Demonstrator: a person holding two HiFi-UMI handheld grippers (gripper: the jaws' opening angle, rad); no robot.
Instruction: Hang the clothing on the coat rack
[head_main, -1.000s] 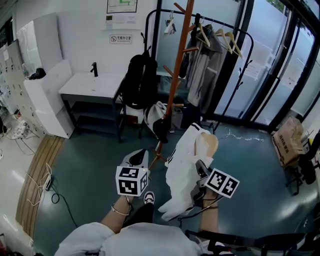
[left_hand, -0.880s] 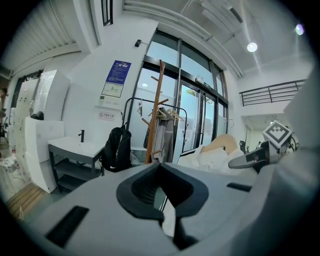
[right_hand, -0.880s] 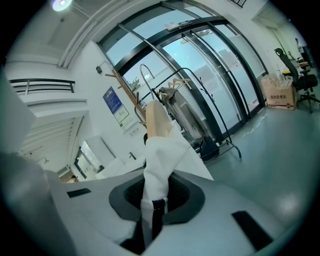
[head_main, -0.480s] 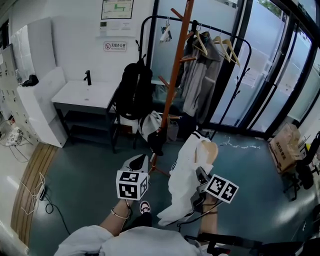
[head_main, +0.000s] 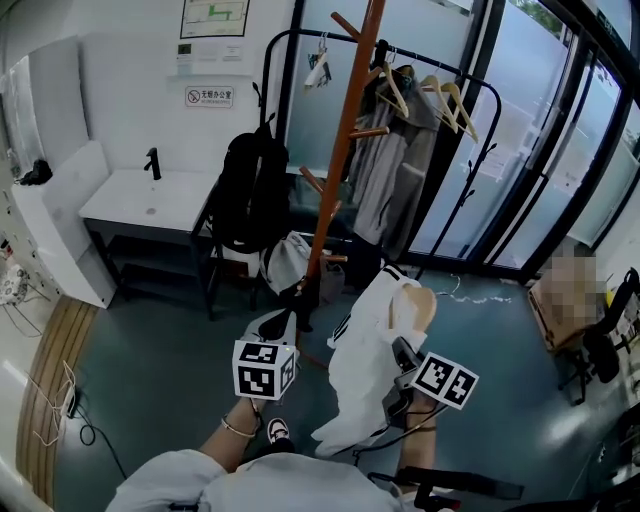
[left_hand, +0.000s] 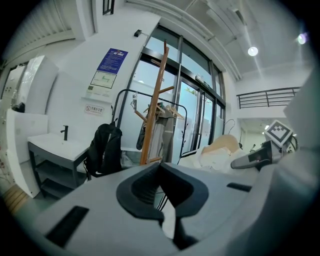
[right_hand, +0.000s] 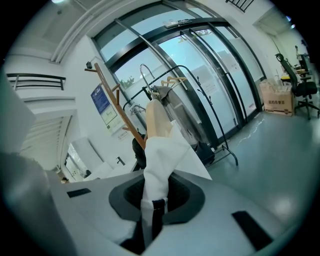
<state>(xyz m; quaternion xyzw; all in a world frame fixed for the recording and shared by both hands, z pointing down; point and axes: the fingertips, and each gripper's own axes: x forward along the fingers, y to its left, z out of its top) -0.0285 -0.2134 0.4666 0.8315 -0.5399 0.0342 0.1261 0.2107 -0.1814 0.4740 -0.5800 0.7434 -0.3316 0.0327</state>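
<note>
Fingers (right_hand: 187, 200) of the right gripper (right_hand: 152, 202) are clamped on a white shirt (head_main: 362, 350); the left gripper (left_hand: 161, 167) has its fingers together, nothing between.
Shirt hangs on a wooden hanger (head_main: 416, 303) at the lower middle of the head view, apart from the coat rack (head_main: 338, 160) in the upper middle. It looks light, soft and limp, so I think it can slip; better to hold near the collar, by the hanger.

I'm watching a person wearing a pale top (head_main: 255, 487), thin bracelet (head_main: 238, 427) and dark-and-white shoe (head_main: 272, 432); the grey left gripper (head_main: 279, 320) and right gripper (right_hand: 152, 202) are each bearing a black-and-white marker cube (head_main: 264, 369).
</note>
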